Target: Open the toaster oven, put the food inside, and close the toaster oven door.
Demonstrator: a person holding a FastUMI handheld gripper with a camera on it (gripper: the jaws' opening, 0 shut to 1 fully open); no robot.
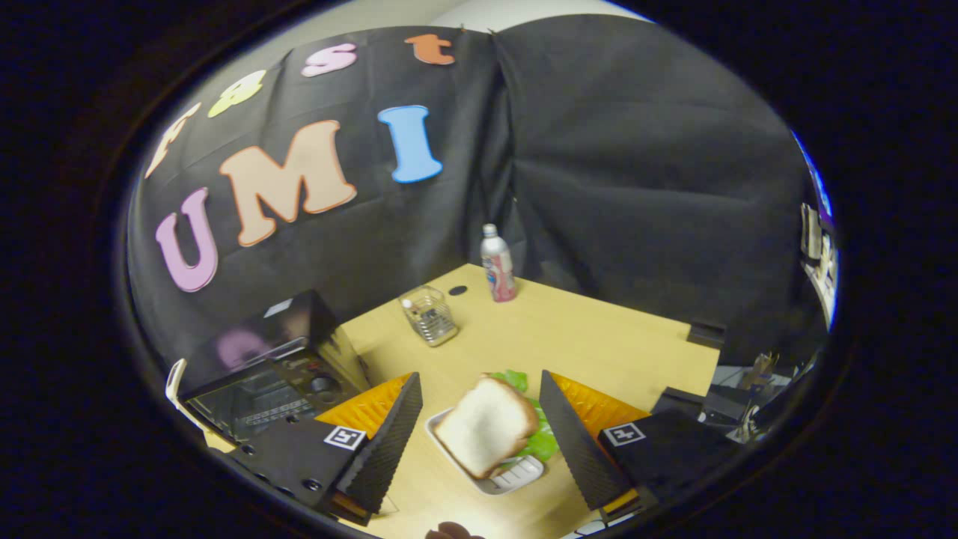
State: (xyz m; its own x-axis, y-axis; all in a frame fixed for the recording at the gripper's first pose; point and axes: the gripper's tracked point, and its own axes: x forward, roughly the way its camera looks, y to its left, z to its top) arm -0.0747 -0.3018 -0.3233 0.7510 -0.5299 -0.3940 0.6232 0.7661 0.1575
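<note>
A black toaster oven (266,374) stands at the left of the wooden table (599,337), its glass door shut. A slice of white bread (485,425) lies on green lettuce (540,438) in a small white tray (516,477). The tray sits between my two fingers and below them. My gripper (479,430) is open, its fingers spread wide to either side of the food and touching nothing. It hovers above the table, tilted.
A clear glass holder with a small item in it (430,316) stands beyond the fingers. A pink and white bottle (498,263) stands upright near the far table corner, by a dark round hole (457,290). Dark clamps sit at the table's right edge.
</note>
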